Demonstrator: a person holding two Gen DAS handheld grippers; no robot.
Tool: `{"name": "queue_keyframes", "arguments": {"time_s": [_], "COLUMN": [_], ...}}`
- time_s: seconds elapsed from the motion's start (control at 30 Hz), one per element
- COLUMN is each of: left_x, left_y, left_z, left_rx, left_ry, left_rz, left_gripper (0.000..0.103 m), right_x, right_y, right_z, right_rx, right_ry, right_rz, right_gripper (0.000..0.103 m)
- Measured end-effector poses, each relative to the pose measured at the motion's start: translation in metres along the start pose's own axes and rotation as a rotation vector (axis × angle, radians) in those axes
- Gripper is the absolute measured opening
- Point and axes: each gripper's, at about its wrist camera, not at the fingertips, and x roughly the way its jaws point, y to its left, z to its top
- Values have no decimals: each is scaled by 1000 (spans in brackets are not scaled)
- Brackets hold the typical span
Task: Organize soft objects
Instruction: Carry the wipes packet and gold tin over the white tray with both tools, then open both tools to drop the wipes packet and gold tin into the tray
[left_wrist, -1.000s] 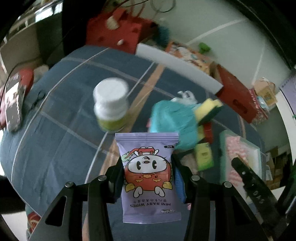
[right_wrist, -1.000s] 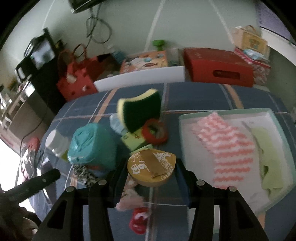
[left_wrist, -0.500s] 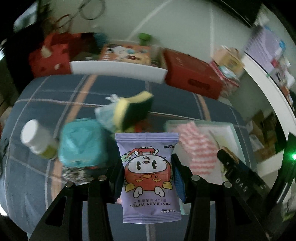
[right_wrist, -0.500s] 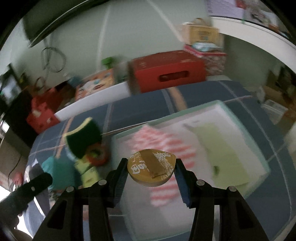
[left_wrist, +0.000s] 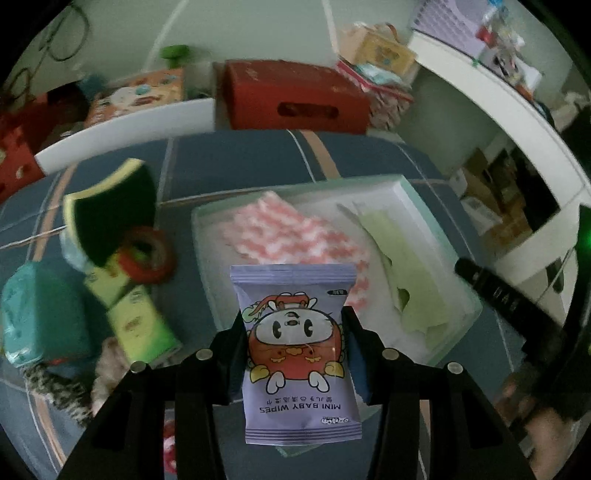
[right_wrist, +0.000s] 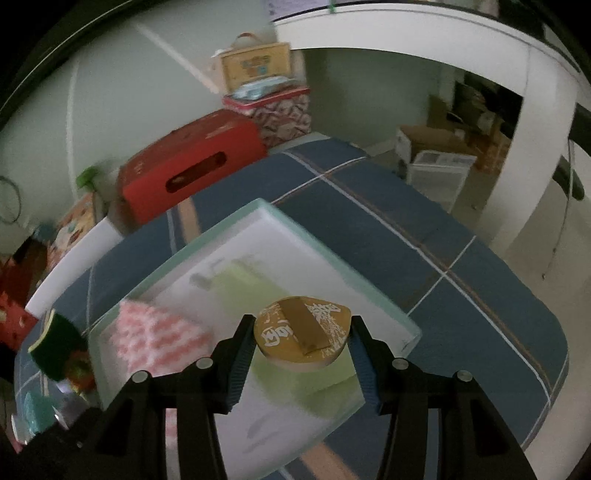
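Blue plaid bed (left_wrist: 369, 155) under pale shallow tray (left_wrist: 410, 192). Glossy lilac wipes pack (left_wrist: 295, 354) pinched between left fingers (left_wrist: 238, 354), long axis pointing ahead; flat rounded golden packet (right_wrist: 301, 332) pinched between right fingers (right_wrist: 360, 354), above tray.

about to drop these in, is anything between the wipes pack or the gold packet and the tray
Nothing visible blocks either. The wipes pack in the left gripper and the gold packet in the right gripper hang over the tray, which already holds a pink cloth and a green cloth.
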Motion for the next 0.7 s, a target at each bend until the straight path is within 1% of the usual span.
{"name": "queue_keyframes", "arguments": {"time_s": [0.13,0.23,0.27,0.3,0.33,0.37,0.4,0.5,0.57,0.63,0.7], "left_x": [18,25,27,28,29,30,30,28,26,23,19], "left_y": [-5,-8,-8,-8,-7,-5,-4,-2,2,7,13], "left_z": [6,10,12,12,13,13,13,11,10,9,8], "left_rx": [7,23,23,20,14,6,-1,-12,-23,-37,-58], "left_ry": [8,-5,-10,-12,-12,-12,-12,-4,2,8,14], "left_rz": [-2,4,1,-1,0,2,0,-2,-2,-2,1], "left_gripper": [48,49,50,54,67,79,82,83,84,84,84], "right_x": [11,17,17,17,18,18,18,15,12,8,6], "right_y": [-9,-7,-6,-5,-4,-2,-1,3,5,6,6], "right_z": [2,5,4,4,4,4,4,5,5,4,4], "right_rx": [27,8,-2,-9,-16,-20,-22,-40,-44,-43,-43], "right_ry": [-1,-25,-34,-37,-32,-23,-19,-12,-2,9,21], "right_rz": [-7,-11,-11,-12,-12,-8,-2,8,12,12,19], "right_gripper": [53,54,54,57,64,68,72,77,83,95,103]}}
